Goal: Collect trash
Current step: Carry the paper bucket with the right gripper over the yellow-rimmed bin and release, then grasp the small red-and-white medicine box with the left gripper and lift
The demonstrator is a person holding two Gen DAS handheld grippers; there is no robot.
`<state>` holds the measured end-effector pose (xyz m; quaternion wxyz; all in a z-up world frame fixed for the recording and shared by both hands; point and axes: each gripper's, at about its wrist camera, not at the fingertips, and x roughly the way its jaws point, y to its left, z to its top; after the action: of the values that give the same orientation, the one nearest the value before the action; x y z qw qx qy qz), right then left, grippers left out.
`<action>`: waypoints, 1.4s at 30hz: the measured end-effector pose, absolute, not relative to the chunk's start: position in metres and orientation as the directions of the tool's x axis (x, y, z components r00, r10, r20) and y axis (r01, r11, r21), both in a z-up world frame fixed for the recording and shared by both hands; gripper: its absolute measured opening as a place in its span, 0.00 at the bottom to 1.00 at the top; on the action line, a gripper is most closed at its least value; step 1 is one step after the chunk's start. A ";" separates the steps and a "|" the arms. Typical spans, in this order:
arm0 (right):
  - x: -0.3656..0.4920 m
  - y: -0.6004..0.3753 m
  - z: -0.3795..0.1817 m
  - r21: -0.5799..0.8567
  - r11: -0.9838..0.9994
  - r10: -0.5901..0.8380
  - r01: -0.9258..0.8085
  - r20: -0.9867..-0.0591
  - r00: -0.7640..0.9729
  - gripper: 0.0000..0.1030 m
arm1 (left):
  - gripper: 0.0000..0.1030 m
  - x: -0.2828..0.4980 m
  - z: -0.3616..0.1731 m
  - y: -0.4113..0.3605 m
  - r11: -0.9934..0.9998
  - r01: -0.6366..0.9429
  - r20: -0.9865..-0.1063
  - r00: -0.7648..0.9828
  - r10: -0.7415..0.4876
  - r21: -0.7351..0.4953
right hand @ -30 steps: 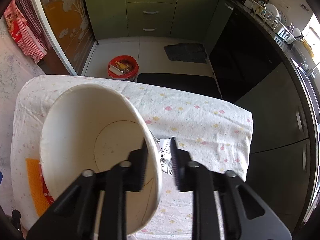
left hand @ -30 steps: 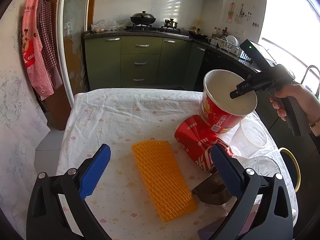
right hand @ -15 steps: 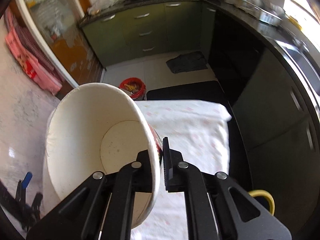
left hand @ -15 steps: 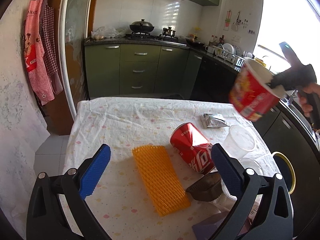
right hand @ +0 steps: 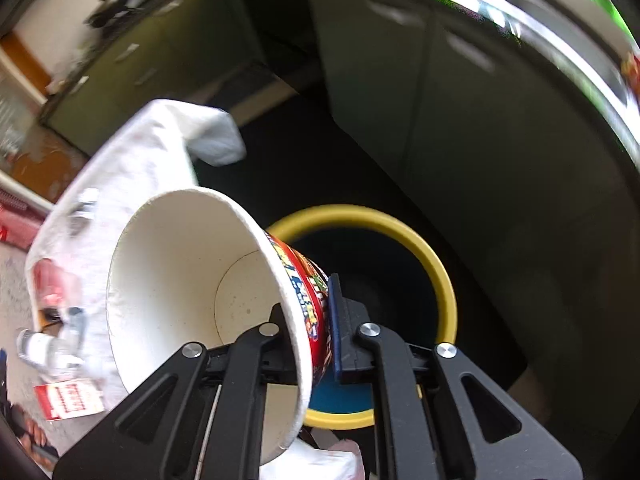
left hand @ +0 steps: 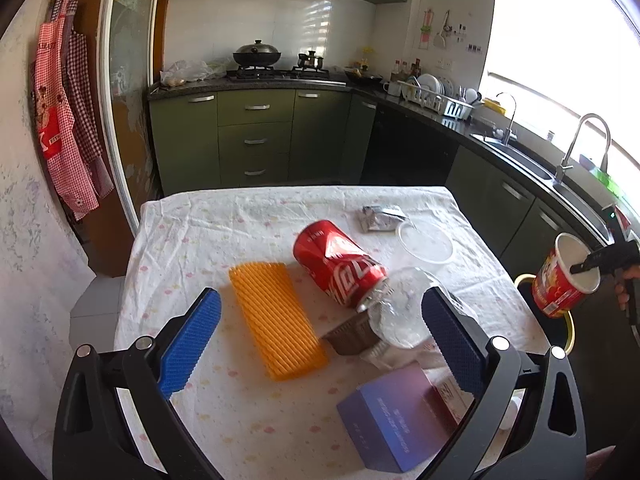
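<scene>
Pinching paper cup wall, right tongs above yellow-rimmed bin past table edge, left tongs wide open, empty.

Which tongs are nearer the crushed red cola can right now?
Left. The left tongs hang open just before the cola can; the right tongs hold the noodle cup beyond the table's edge.
</scene>
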<state>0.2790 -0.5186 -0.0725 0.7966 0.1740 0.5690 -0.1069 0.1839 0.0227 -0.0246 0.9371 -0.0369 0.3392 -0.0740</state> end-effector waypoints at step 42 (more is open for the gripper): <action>0.260 -0.476 -0.123 0.314 0.929 0.226 0.196 -0.901 0.371 0.47 | 0.84 0.132 -0.051 -0.121 0.473 0.842 -0.806 0.458 -0.373 0.260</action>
<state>0.2603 -0.4763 -0.1230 0.8062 0.1880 0.5609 0.0092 0.1322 -0.1212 -0.0512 0.7846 0.3371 0.3475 -0.3873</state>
